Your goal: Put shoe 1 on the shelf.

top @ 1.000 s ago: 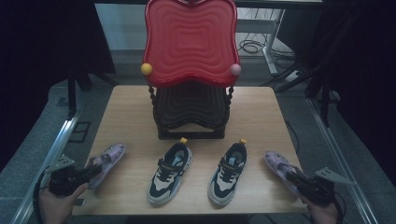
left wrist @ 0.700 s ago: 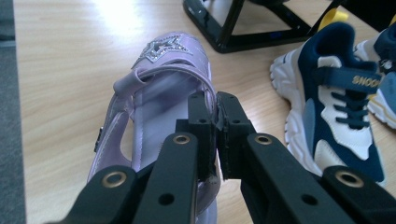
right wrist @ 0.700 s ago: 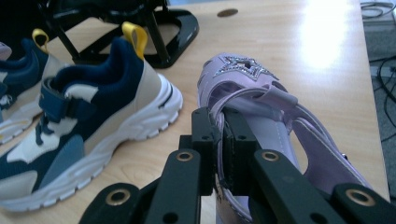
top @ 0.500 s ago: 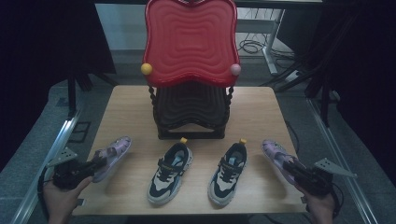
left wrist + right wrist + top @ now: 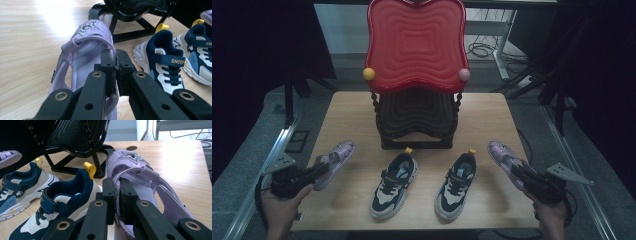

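Observation:
My left gripper (image 5: 318,169) (image 5: 116,72) is shut on the side edge of a purple sandal (image 5: 333,158) (image 5: 86,52) with a glittery star on its toe, held just above the table's left side. At the table's right side my right gripper (image 5: 518,172) (image 5: 117,200) is shut on the matching purple sandal (image 5: 506,156) (image 5: 142,182), also lifted. Between them two navy-and-white sneakers (image 5: 394,184) (image 5: 456,184) with yellow heel tabs rest on the wooden table (image 5: 352,115).
A black stand (image 5: 417,120) carrying a red wavy tray (image 5: 416,45) with a yellow ball and a pink ball stands at the table's middle back. Bare wood lies to its left and right. Metal rails run along the floor on both sides.
Both grippers have risen with their sandals and moved forward over the table. The sneakers and stand have stayed put.

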A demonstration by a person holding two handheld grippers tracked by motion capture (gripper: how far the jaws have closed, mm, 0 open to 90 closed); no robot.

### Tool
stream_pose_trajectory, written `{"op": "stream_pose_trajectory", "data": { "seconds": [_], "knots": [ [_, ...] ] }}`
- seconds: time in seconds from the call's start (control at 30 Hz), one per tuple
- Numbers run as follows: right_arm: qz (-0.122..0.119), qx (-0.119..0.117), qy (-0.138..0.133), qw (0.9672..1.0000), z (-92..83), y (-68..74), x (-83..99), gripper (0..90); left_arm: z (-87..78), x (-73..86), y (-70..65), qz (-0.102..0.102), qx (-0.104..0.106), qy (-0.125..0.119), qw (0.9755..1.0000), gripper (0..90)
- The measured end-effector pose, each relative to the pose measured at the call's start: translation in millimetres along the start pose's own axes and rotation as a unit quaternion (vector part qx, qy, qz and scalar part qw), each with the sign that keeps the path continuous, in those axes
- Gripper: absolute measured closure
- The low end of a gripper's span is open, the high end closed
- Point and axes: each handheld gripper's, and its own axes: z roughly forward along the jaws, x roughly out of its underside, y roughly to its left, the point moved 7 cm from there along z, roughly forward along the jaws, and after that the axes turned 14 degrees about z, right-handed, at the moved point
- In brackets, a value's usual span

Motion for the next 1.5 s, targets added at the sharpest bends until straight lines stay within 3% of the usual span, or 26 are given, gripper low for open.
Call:
{"op": "stream_pose_trajectory", "data": {
  "seconds": [0.67,1.5],
  "knots": [
    [-0.010,-0.015,-0.006,0.9998,8.9,14.0,-5.0,84.9,11.4,-14.0,-8.4,0.012,0.014,-0.005,0.9998,85.6],
    [-0.036,-0.042,-0.011,0.9984,28.3,45.3,-16.5,84.8,22.7,-40.4,-18.0,0.032,0.023,-0.022,0.9990,85.5]
  ]
}}
